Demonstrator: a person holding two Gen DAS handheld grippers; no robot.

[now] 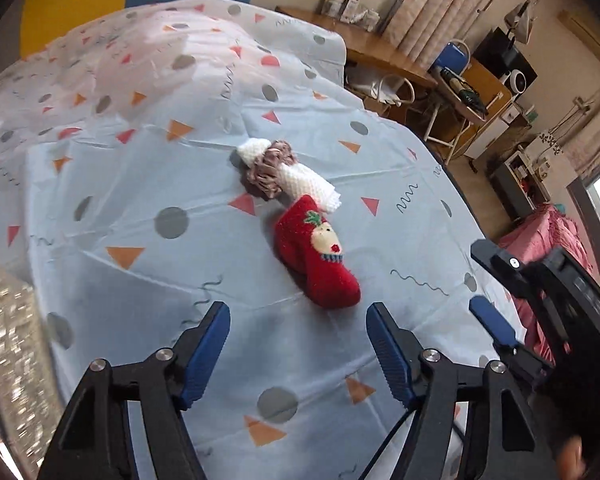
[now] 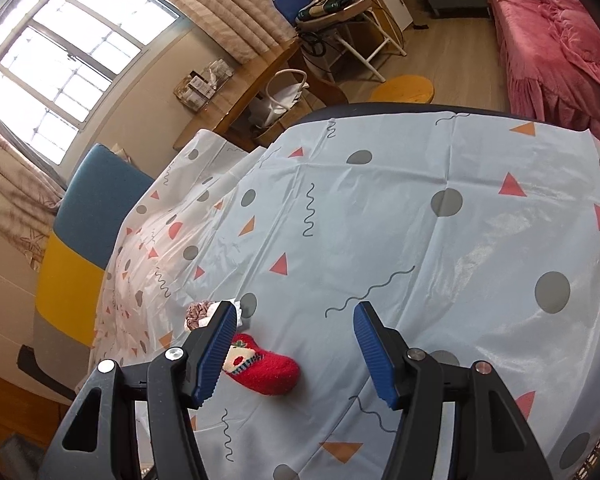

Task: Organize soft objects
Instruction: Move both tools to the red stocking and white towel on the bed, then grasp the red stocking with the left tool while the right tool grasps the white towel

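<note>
Both the left gripper (image 1: 298, 330) and right gripper (image 2: 295, 330) hang spread apart, empty; fuzzy red sock (image 1: 316, 258) mid-frame touches a white knit strip (image 1: 306, 182) on the glossy tablecloth (image 1: 140, 272).

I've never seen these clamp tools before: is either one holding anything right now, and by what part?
Nothing is held. The left gripper and right gripper are both open and empty above the tablecloth; the red sock lies loose on it.

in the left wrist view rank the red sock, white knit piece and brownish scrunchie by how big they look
1. red sock, clearly the largest, though it also lies nearest the camera.
2. and 3. white knit piece and brownish scrunchie: they look about alike and overlap, so I won't rank them.
</note>
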